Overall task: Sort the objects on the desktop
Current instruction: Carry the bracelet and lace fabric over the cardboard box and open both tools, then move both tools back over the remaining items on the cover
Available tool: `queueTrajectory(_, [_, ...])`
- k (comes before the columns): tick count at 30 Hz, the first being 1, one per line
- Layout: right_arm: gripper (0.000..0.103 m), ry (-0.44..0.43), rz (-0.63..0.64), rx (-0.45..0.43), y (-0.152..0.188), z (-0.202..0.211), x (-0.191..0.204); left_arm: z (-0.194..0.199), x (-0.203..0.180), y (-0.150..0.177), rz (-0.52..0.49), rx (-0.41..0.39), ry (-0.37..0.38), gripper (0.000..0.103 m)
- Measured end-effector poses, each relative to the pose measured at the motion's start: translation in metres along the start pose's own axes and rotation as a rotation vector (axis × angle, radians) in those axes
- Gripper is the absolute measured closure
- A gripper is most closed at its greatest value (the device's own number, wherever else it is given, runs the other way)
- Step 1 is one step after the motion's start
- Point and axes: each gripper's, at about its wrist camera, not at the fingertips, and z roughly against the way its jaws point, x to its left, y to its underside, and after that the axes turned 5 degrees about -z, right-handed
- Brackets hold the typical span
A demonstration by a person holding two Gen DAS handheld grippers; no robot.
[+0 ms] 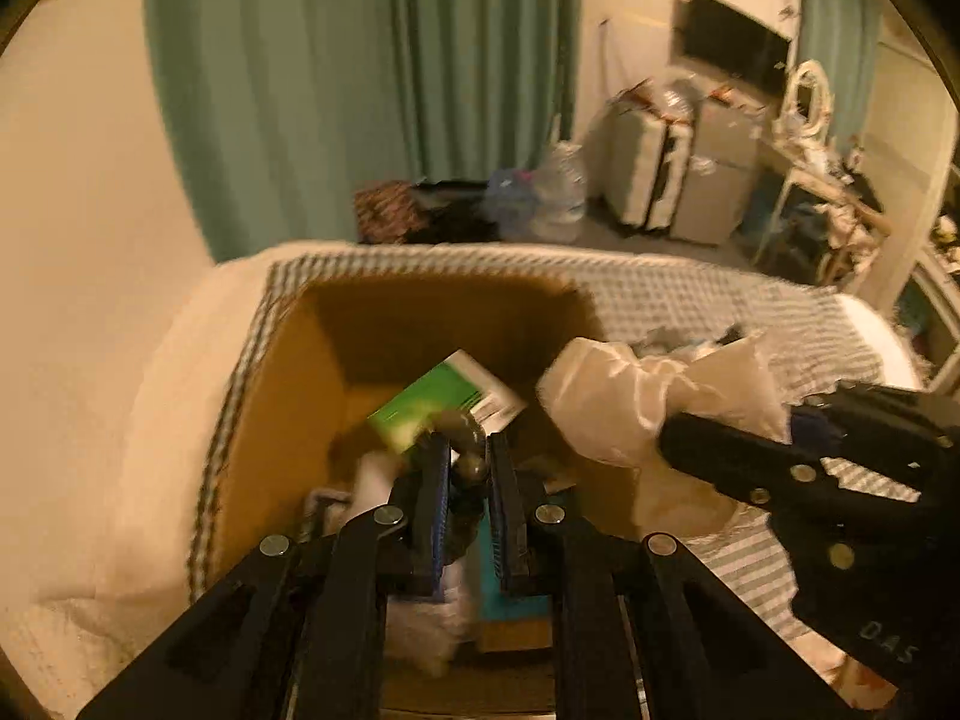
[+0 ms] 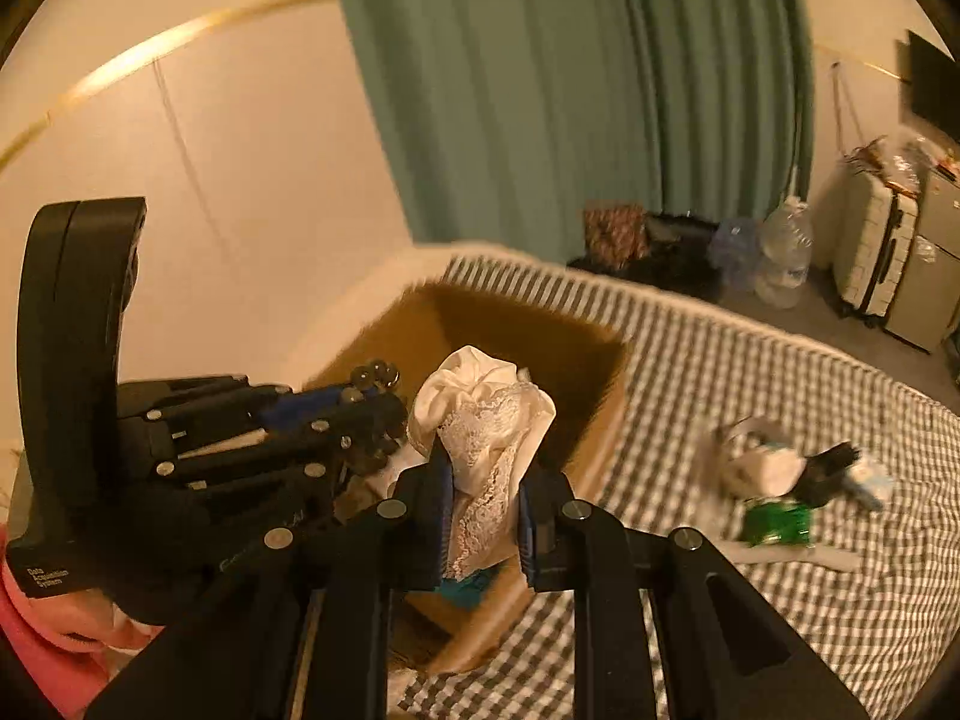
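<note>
An open cardboard box [image 1: 282, 396] sits on a checked bedspread [image 1: 690, 294]. My left gripper [image 1: 468, 462] is shut on a string of dark beads [image 1: 465, 432] and holds it over the box, above a green and white packet [image 1: 444, 399]. My right gripper [image 2: 483, 480] is shut on a cream lace-trimmed cloth [image 2: 480, 414] over the box [image 2: 594, 420]; it shows at the right of the left wrist view [image 1: 654, 396]. The left gripper shows in the right wrist view [image 2: 384, 414], just left of the cloth.
Loose items lie on the bed at right: a green packet [image 2: 777, 519], a white object [image 2: 762, 465] and a dark one [image 2: 831, 462]. Beyond the bed are green curtains [image 1: 360, 90], water bottles [image 1: 558, 192], a suitcase [image 1: 645, 174] and a cluttered shelf [image 1: 828, 192].
</note>
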Motion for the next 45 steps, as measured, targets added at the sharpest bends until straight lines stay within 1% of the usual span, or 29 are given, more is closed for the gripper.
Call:
queueTrajectory(2, [0.083, 0.01, 0.015, 0.033, 0.004, -0.02, 0.007, -0.009, 0.009, 0.006, 0.012, 0.02, -0.015, 0.089])
queueTrajectory(3, [0.075, 0.02, 0.02, 0.038, 0.005, -0.025, 0.007, -0.009, 0.01, 0.009, 0.015, 0.028, -0.017, 0.081])
queueTrajectory(4, [0.057, 0.037, 0.024, 0.037, 0.005, -0.03, 0.008, -0.013, 0.011, 0.007, 0.016, 0.034, -0.027, 0.067])
queueTrajectory(5, [0.044, 0.052, 0.024, 0.032, 0.005, -0.031, 0.005, -0.015, 0.013, 0.008, 0.02, 0.039, -0.055, 0.055])
queueTrajectory(6, [0.036, 0.076, 0.02, 0.021, 0.003, -0.033, 0.004, -0.016, 0.015, 0.008, 0.022, 0.039, -0.084, 0.031])
queueTrajectory(7, [0.032, 0.104, 0.01, -0.004, 0.001, -0.032, 0.001, -0.014, 0.018, 0.009, 0.026, 0.031, -0.102, 0.019])
queueTrajectory(9, [0.03, 0.101, -0.013, -0.042, -0.002, -0.022, -0.006, -0.01, 0.018, 0.01, 0.033, 0.014, -0.112, 0.017])
queueTrajectory(11, [0.027, 0.1, -0.049, -0.08, -0.005, -0.009, -0.017, -0.008, 0.016, 0.008, 0.037, 0.023, -0.11, 0.016])
queueTrajectory(13, [0.027, 0.105, -0.076, -0.116, -0.006, 0.006, -0.028, -0.003, 0.01, 0.005, 0.035, 0.021, -0.113, 0.015])
queueTrajectory(15, [0.027, 0.124, -0.091, -0.137, -0.005, 0.023, -0.032, 0.006, -0.002, 0.002, 0.023, 0.004, -0.104, 0.014])
queueTrajectory(17, [0.026, 0.154, -0.104, -0.158, 0.0, 0.04, -0.044, 0.017, -0.021, 0.001, 0.002, -0.023, -0.076, 0.011])
queueTrajectory(19, [0.023, 0.19, -0.117, -0.177, 0.004, 0.055, -0.059, 0.025, -0.038, -0.002, -0.014, -0.045, -0.049, 0.007])
queueTrajectory(22, [0.023, 0.25, -0.135, -0.207, 0.016, 0.081, -0.084, 0.036, -0.075, -0.006, -0.039, -0.077, -0.011, 0.004])
queueTrajectory(24, [0.023, 0.267, -0.152, -0.223, 0.025, 0.098, -0.101, 0.037, -0.104, -0.006, -0.051, -0.092, 0.017, 0.003])
queueTrajectory(26, [0.022, 0.291, -0.176, -0.245, 0.039, 0.113, -0.126, 0.031, -0.132, -0.006, -0.05, -0.108, 0.037, 0.001])
queueTrajectory(28, [0.022, 0.316, -0.198, -0.254, 0.055, 0.122, -0.157, 0.019, -0.162, -0.004, -0.033, -0.112, 0.056, 0.001])
queueTrajectory(30, [0.022, 0.336, -0.223, -0.25, 0.067, 0.124, -0.181, -0.001, -0.188, -0.001, -0.008, -0.098, 0.08, 0.001])
queueTrajectory(33, [0.022, 0.338, -0.298, -0.216, 0.087, 0.118, -0.23, -0.039, -0.22, 0.004, 0.01, -0.062, 0.071, 0.001])
queueTrajectory(36, [0.022, 0.343, -0.329, -0.194, 0.101, 0.107, -0.263, -0.083, -0.239, 0.007, 0.014, -0.01, 0.065, 0.001])
queueTrajectory(39, [0.022, 0.363, -0.333, -0.188, 0.111, 0.089, -0.289, -0.125, -0.249, 0.006, 0.025, 0.031, 0.067, 0.001])
queueTrajectory(42, [0.022, 0.361, -0.367, -0.205, 0.118, 0.07, -0.308, -0.156, -0.256, 0.004, 0.04, 0.027, 0.079, 0.001])
queueTrajectory(43, [0.022, 0.374, -0.398, -0.205, 0.124, 0.059, -0.318, -0.162, -0.258, 0.002, 0.036, 0.03, 0.088, 0.001])
queueTrajectory(45, [0.022, 0.373, -0.417, -0.203, 0.126, 0.055, -0.324, -0.177, -0.264, -0.002, 0.025, 0.031, 0.122, 0.001])
